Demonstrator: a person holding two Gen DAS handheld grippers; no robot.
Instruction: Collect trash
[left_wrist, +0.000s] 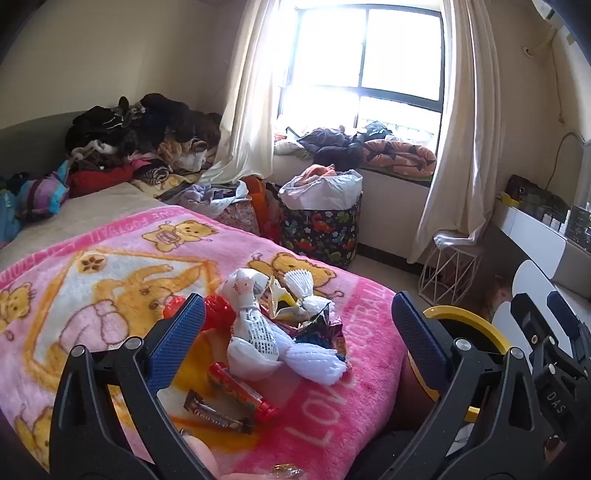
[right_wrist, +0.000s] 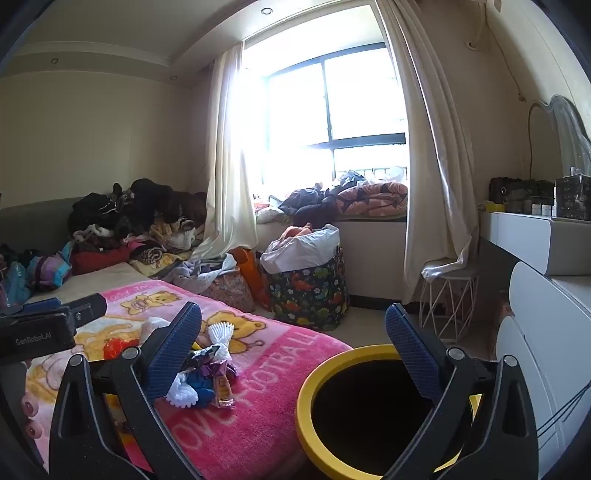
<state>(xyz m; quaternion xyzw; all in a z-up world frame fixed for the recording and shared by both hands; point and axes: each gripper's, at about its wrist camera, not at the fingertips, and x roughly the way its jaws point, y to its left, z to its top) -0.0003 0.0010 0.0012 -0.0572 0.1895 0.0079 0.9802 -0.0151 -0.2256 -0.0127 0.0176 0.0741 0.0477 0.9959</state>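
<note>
My left gripper (left_wrist: 297, 325) hangs over the pink blanket (left_wrist: 110, 266), its jaws spread wide and gripping nothing. Between and just past its blue pads (left_wrist: 177, 343) lies the trash, heaped near the blanket's right edge. A knotted white plastic bag (left_wrist: 251, 332) with printed text sits in the middle of the heap. A white foam net (left_wrist: 317, 360) lies against its right side, and a second, fan-shaped one (left_wrist: 299, 282) sits at the far end. Crumpled shiny wrappers (left_wrist: 314, 321) are tucked between them. A red mesh ball (left_wrist: 219, 312) touches the bag on the left, just beside my left pad. Nearer to me, apart from the heap, a red tube (left_wrist: 242, 389) lies flat on the blanket, and a brown candy bar wrapper (left_wrist: 218, 411) lies just below it.

My right gripper (right_wrist: 293, 350) is also open wide and holds nothing. It hovers over the bin (right_wrist: 306, 387), whose yellow rim and dark inside fill the space beneath my right pad. The bin stands just beside the bed's edge, close to the trash heap (right_wrist: 207, 376), which in this view shows past my left pad.

Farther back, a dark flowered basket (right_wrist: 310, 295) lined with a white bag stands on the floor below the window (right_wrist: 332, 110). Piled clothes (right_wrist: 140, 210) cover the far end of the bed. A white wire stool (right_wrist: 448, 295) stands by the curtain (right_wrist: 432, 184).
</note>
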